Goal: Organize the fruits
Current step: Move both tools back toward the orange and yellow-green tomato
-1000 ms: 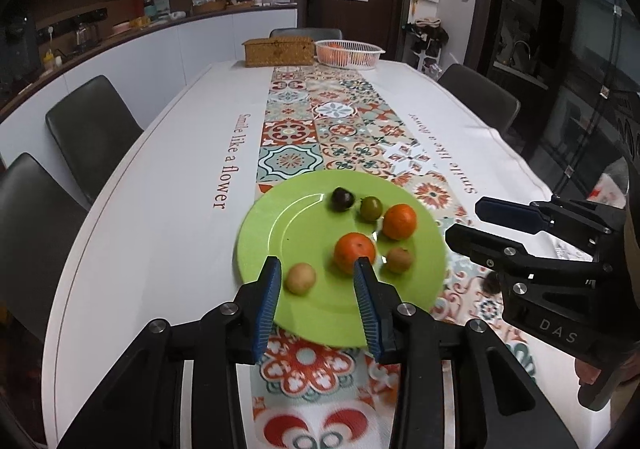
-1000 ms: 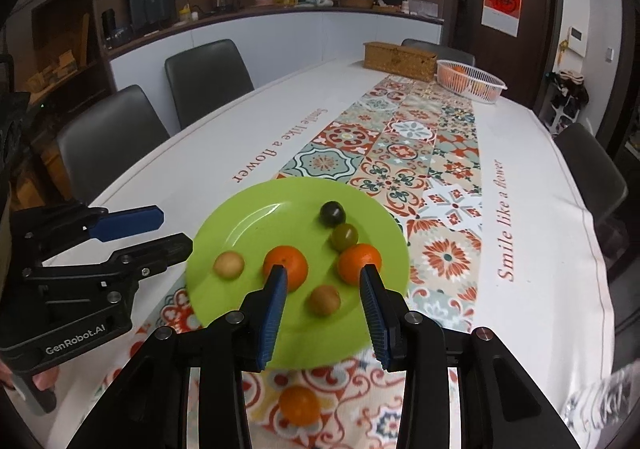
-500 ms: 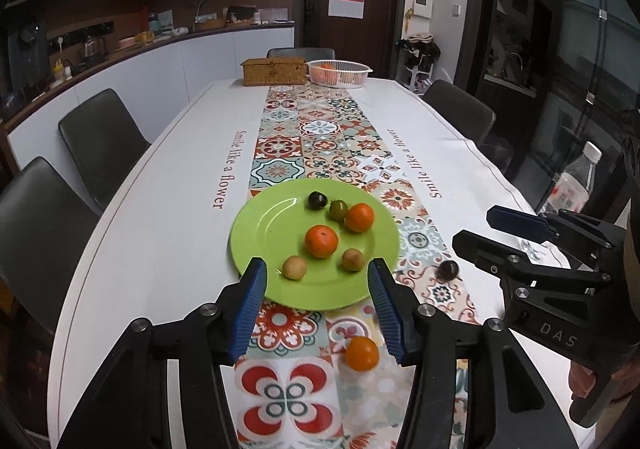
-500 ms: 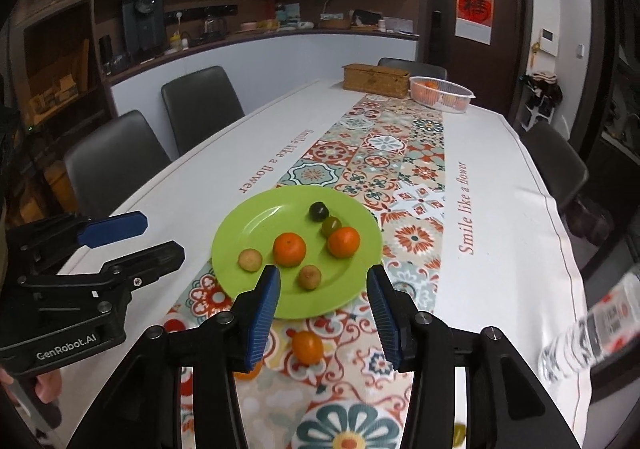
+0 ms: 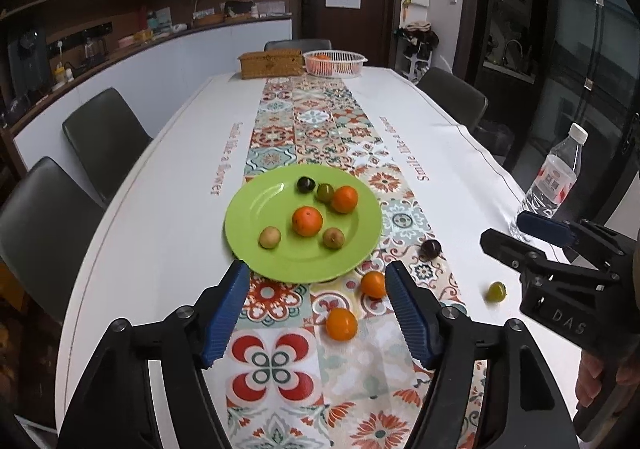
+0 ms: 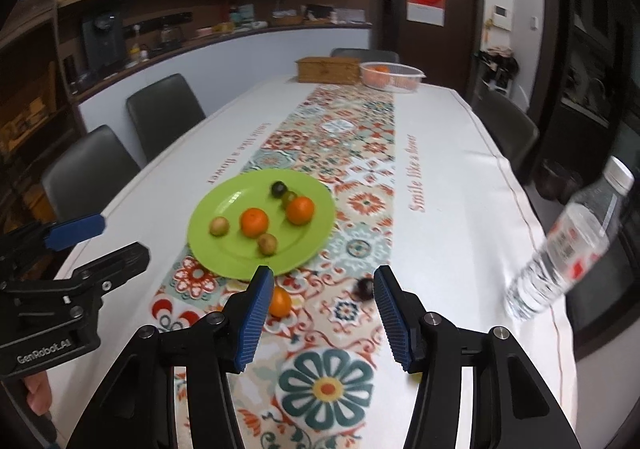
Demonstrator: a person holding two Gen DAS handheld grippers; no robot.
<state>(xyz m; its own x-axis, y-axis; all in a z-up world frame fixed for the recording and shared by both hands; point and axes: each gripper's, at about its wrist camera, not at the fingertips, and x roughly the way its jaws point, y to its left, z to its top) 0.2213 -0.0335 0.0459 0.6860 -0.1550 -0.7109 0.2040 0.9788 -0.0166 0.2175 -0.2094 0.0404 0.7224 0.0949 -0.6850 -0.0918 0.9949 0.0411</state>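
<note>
A green plate (image 5: 256,249) (image 6: 224,249) on the patterned runner holds several fruits, among them two oranges (image 5: 307,221) (image 6: 253,222), a dark plum (image 5: 305,184) and small brownish fruits. On the runner nearer me lie two oranges (image 5: 341,324) (image 5: 373,284), a dark plum (image 5: 431,248) (image 6: 365,288) and a green fruit (image 5: 496,291). One loose orange (image 6: 279,302) shows beside my right gripper's left finger. My left gripper (image 5: 316,309) is open and empty, short of the plate. My right gripper (image 6: 322,313) is open and empty above the runner.
A water bottle (image 5: 554,179) (image 6: 568,249) stands near the table's right edge. A wicker box (image 5: 271,63) and a white basket (image 5: 334,63) with oranges sit at the far end. Dark chairs (image 5: 100,137) line the left side, others the right.
Both grippers have pulled back and up from the plate. The loose fruits on the runner and the bottle have come into view. Both stay open and empty.
</note>
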